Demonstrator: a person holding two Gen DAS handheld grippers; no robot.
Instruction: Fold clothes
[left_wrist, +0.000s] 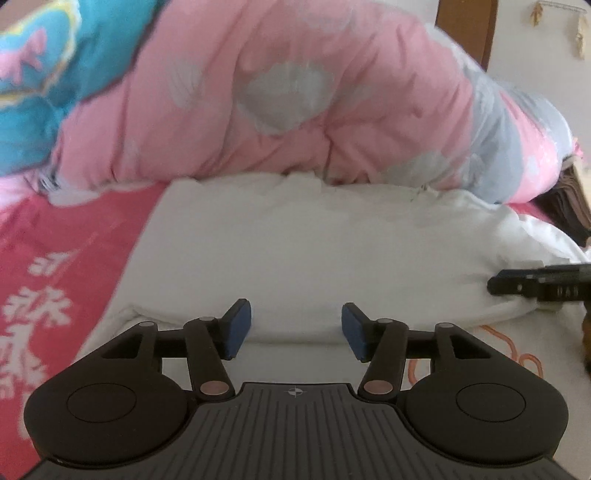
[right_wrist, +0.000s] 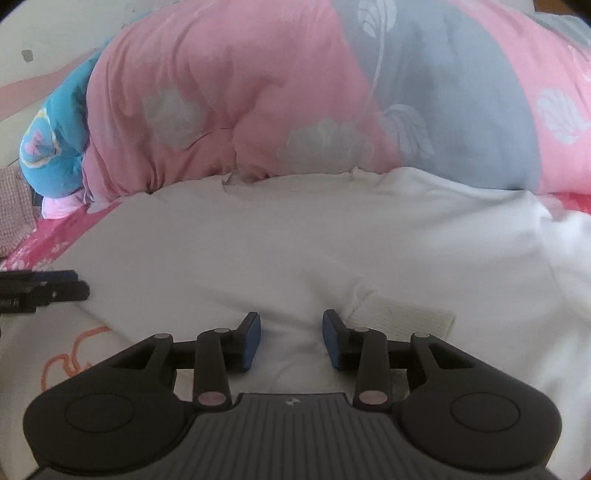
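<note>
White cotton, the garment (left_wrist: 295, 240) lies flat in front of the pink quilt (left_wrist: 295, 92), one fold edge laid, a ribbed cuff (right_wrist: 402, 314) on top. We judge more folds remain. Our left gripper (left_wrist: 296, 326) and right gripper (right_wrist: 291, 339) hover over it, jaws apart, empty.

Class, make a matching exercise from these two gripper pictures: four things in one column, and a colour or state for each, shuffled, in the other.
Things:
1. garment
2. quilt
3. bedsheet
4. left gripper

Descriptions:
A. pink with grey shell prints, heaped up
B. open, nothing between its pads
C. white, spread flat
D. deep pink with white marks

Pairs: 1-C, 2-A, 3-D, 4-B
</note>
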